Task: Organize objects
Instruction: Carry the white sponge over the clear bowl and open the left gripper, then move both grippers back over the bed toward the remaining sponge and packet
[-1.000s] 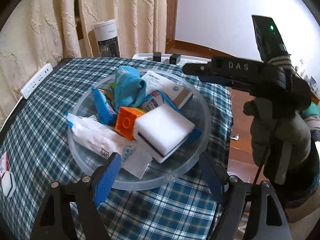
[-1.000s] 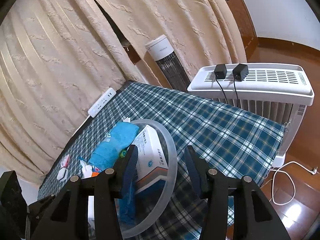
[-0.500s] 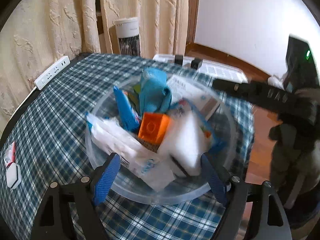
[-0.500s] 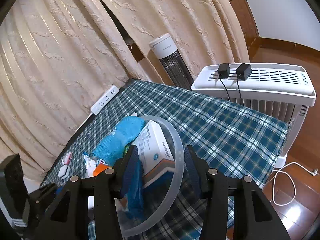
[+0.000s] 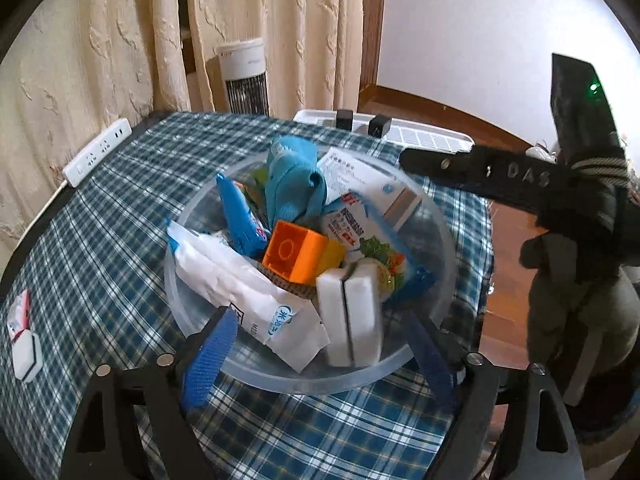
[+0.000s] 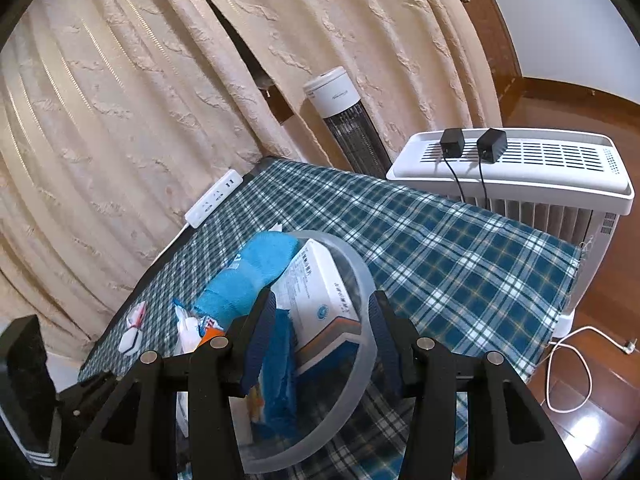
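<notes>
clear bowl (image 5: 436, 240) of odds and ends, tilted on the plaid tablecloth (image 5: 100, 248)
right gripper (image 6: 322, 334) straddles the bowl's rim, one finger inside and one outside; whether it pinches the rim i cannot tell. left gripper (image 5: 316, 356) gapes wide at the near edge. inside: white sponge (image 5: 352, 316), orange block (image 5: 294, 254), blue cloth (image 5: 292, 184), white box (image 5: 384, 192)

My bench (image 5: 120, 240) lies open left of the heaped bowl (image 5: 440, 220); a power strip (image 5: 98, 150) lines its far edge.
</notes>
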`<control>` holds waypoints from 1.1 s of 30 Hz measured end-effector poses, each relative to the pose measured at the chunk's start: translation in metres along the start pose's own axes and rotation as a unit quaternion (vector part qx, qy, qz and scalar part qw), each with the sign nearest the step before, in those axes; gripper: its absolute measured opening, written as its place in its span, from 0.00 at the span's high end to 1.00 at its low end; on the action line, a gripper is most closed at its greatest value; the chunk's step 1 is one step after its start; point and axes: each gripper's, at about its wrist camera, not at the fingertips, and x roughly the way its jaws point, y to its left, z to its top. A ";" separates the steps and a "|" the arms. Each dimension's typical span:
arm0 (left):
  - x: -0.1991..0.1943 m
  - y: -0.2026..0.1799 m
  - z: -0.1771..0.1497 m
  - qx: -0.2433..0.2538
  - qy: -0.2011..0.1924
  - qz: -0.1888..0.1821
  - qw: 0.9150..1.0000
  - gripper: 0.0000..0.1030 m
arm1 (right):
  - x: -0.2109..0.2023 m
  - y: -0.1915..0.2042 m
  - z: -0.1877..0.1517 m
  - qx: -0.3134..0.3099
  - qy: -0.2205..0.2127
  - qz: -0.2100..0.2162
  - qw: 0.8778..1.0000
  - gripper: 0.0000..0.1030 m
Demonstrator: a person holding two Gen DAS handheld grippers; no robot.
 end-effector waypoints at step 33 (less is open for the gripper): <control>-0.042 0.103 -0.023 -0.114 -0.024 0.109 0.987 0.01 | 0.007 0.103 -0.010 -0.078 0.013 0.081 0.994 0.50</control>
